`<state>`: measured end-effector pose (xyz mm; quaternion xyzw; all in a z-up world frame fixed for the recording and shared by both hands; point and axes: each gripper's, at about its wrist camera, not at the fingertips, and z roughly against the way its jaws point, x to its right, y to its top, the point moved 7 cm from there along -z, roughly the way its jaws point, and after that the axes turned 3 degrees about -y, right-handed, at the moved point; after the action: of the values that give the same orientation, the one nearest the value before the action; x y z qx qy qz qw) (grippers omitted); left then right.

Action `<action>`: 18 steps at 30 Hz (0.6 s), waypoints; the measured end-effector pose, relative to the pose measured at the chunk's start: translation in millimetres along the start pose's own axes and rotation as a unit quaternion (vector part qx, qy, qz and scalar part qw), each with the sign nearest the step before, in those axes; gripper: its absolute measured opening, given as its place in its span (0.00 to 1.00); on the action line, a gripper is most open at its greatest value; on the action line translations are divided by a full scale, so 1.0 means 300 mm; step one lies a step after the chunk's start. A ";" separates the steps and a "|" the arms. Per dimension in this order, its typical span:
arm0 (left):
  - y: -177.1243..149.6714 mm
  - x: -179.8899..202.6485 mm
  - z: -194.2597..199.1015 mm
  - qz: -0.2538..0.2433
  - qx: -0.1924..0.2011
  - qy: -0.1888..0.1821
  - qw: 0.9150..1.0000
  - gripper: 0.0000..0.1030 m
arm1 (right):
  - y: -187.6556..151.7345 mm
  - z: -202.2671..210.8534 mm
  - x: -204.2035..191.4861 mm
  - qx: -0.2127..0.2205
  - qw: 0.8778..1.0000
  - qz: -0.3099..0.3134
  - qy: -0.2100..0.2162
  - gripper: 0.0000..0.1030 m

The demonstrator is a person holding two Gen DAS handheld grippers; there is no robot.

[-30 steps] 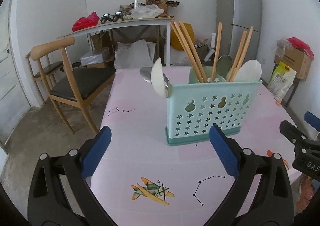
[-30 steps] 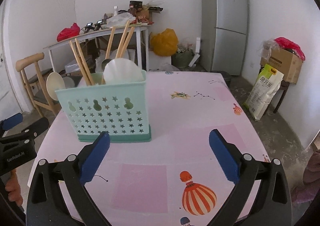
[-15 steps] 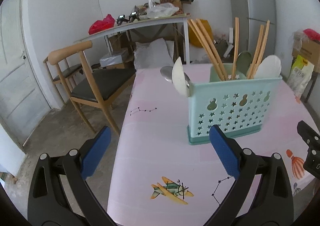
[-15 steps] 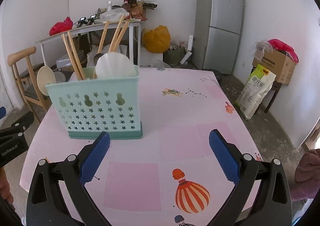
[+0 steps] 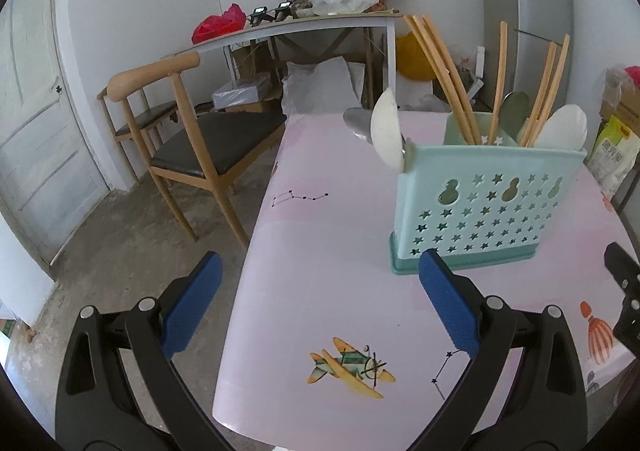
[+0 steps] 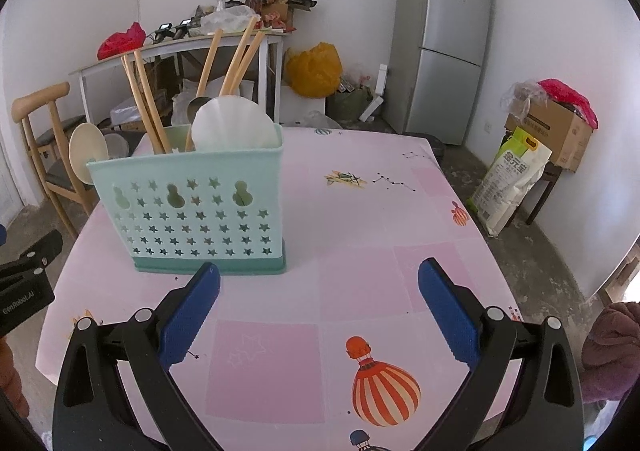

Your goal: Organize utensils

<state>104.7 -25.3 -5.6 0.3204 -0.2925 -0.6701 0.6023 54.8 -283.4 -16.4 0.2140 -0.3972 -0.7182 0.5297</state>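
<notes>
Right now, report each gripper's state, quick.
Left gripper: open, holding nothing, short of the utensil caddy.
Right gripper: open, holding nothing, above the table.

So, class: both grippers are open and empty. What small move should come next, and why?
Probably draw both back and stop: the table shows no loose utensils; chopsticks and spoons already stand in the caddy. Left gripper and right gripper hold nothing.

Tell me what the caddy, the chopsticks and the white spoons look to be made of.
Caddy: likely moulded plastic, matte mint, with punched star holes. Chopsticks: probably wood or bamboo, tan and unglossed. White spoons: smooth and off-white, ceramic or melamine; unclear which.
</notes>
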 end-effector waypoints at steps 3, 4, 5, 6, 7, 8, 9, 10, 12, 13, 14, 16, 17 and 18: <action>-0.004 -0.012 -0.001 0.000 -0.004 0.000 1.000 0.92 | 0.002 -0.002 -0.001 -0.003 1.000 0.004 -0.001 0.94; -0.003 -0.016 -0.002 0.000 -0.004 0.001 1.000 0.92 | 0.004 -0.004 -0.004 -0.004 1.000 0.004 -0.001 0.94; -0.003 -0.019 -0.003 0.000 -0.005 0.002 1.000 0.92 | 0.004 -0.003 -0.006 -0.005 1.000 0.004 -0.001 0.94; -0.003 -0.024 -0.003 0.001 -0.005 0.004 1.000 0.92 | 0.004 -0.002 -0.007 -0.005 1.000 0.003 0.000 0.94; -0.002 -0.027 -0.004 0.002 -0.004 0.005 1.000 0.92 | 0.005 -0.001 -0.008 -0.005 1.000 0.003 0.001 0.94; -0.001 -0.031 -0.004 0.004 -0.004 0.005 1.000 0.92 | 0.007 0.000 -0.010 -0.006 1.000 0.004 0.001 0.94; 0.001 -0.033 -0.006 0.005 -0.005 0.005 1.000 0.92 | 0.009 0.001 -0.010 -0.006 1.000 0.004 0.000 0.94; 0.002 -0.033 -0.007 0.006 -0.006 0.005 1.000 0.92 | 0.010 0.001 -0.012 -0.005 1.000 0.004 0.001 0.94; 0.003 -0.034 -0.006 0.005 -0.006 0.005 1.000 0.92 | 0.012 0.001 -0.012 -0.005 1.000 0.005 0.000 0.94; 0.004 -0.034 -0.006 0.004 -0.006 0.005 1.000 0.92 | 0.011 0.001 -0.013 -0.005 1.000 0.005 0.000 0.94; 0.003 -0.035 -0.006 0.003 -0.006 0.006 1.000 0.92 | 0.011 0.001 -0.013 -0.005 1.000 0.005 0.000 0.94; 0.001 -0.037 -0.004 0.002 -0.006 0.006 1.000 0.92 | 0.012 0.001 -0.011 -0.006 1.000 0.005 -0.001 0.94; 0.001 -0.038 -0.004 0.003 -0.006 0.007 1.000 0.92 | 0.012 0.002 -0.009 -0.006 1.000 0.004 -0.002 0.94; 0.001 -0.037 -0.005 0.003 -0.006 0.007 1.000 0.92 | 0.013 0.003 -0.007 -0.006 1.000 0.004 -0.002 0.94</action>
<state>106.8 -14.4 -5.3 0.3207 -0.2846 -0.6679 0.6084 57.1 -281.5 -13.1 0.2074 -0.3946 -0.7190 0.5332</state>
